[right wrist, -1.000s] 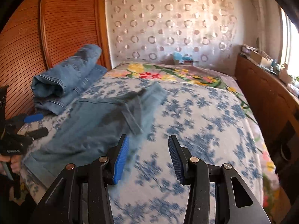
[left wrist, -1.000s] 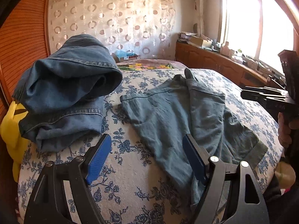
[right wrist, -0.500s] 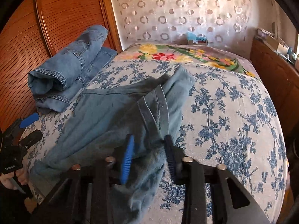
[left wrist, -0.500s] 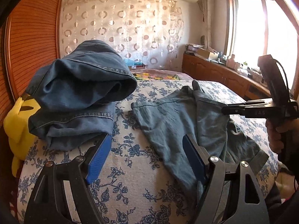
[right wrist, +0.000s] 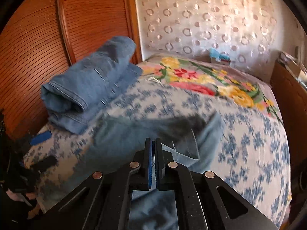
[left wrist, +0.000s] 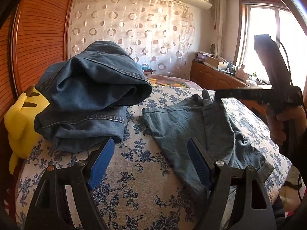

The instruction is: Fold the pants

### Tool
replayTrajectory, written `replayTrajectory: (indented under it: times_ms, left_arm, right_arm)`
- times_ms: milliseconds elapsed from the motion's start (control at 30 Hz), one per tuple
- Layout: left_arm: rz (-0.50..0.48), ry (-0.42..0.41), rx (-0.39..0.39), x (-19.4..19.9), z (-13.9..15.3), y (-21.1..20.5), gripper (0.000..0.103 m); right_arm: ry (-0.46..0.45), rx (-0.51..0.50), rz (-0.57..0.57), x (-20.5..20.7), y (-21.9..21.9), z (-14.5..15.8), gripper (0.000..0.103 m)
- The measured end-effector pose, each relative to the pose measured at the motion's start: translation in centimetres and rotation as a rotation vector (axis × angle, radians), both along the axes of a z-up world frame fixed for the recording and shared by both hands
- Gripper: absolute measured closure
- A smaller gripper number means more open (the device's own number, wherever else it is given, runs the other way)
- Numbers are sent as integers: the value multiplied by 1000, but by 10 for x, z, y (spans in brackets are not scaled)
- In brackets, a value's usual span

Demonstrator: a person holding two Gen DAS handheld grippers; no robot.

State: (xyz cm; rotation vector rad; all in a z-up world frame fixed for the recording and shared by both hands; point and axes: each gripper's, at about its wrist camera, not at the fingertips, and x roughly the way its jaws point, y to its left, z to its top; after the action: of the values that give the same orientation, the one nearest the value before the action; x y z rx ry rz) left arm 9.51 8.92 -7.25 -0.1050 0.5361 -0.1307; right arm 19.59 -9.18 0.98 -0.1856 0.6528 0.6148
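Right gripper [right wrist: 153,163] has its pads pressed together on a fold of the pants [right wrist: 122,143], at about 6 o'clock in its own view; the picture is blurred. Left gripper [left wrist: 150,165] is spread wide above the bedspread [left wrist: 134,172], holding nothing, with the pants [left wrist: 191,130] lying rumpled toward 2 o'clock of it. Folded jeans [left wrist: 86,99] sit at 10 o'clock. Judging by the loose, uneven cloth, folding has barely begun: the legs still need laying together and doubling over.
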Motion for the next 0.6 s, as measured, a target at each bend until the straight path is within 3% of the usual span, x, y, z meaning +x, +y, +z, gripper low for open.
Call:
replayTrajectory:
  times_ms: [267, 600]
  left_arm:
    - [4, -17, -14, -3, 0, 1, 24]
    - [-3, -2, -10, -1, -1, -1, 24]
  right_arm:
    - [-86, 15, 113, 4, 43, 22, 101]
    - [-50, -1, 152, 31, 89, 12, 101]
